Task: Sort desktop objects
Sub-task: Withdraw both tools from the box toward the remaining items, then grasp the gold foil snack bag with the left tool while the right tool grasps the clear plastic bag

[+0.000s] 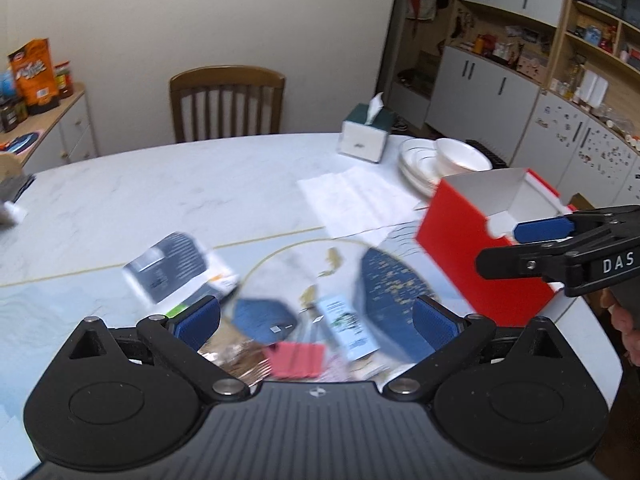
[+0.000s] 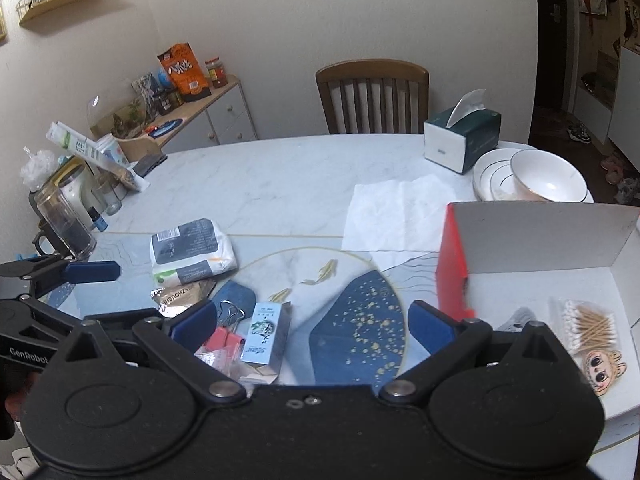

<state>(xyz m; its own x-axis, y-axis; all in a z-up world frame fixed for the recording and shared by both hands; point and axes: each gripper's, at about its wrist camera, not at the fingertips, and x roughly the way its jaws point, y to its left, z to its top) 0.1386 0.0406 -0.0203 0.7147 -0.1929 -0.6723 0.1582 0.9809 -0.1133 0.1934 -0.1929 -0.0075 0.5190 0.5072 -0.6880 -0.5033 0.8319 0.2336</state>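
"DAS" is read on the right claw (image 1: 516, 244) in the left wrist view, and "GenRobot" on the left claw (image 2: 94, 271) in the right wrist view. Both claws are seen spread wide with nothing between their blue pads; no earlier picture is given.

One red box (image 2: 452, 268), white inside, stands open at the right of the table (image 2: 280, 176). In it one bag of cotton swabs (image 2: 588, 322) and one cartoon-face sticker (image 2: 604, 368) are seen lying flat.

On the blue placemat (image 2: 352, 320), near the claws, one pale blue carton (image 2: 266, 332) lies with its long axis running toward the camera; its print is too small to be read. Beside it one red binder clip (image 2: 224, 340) and one foil packet (image 2: 180, 298), perhaps lettered "ZHOUSHU", are seen. One wet-wipes pack (image 2: 190, 250) lies behind them.

Farther back one tissue box (image 2: 460, 140), one bowl (image 2: 548, 180) on stacked plates (image 2: 492, 176), and one chair (image 2: 372, 96) are seen.
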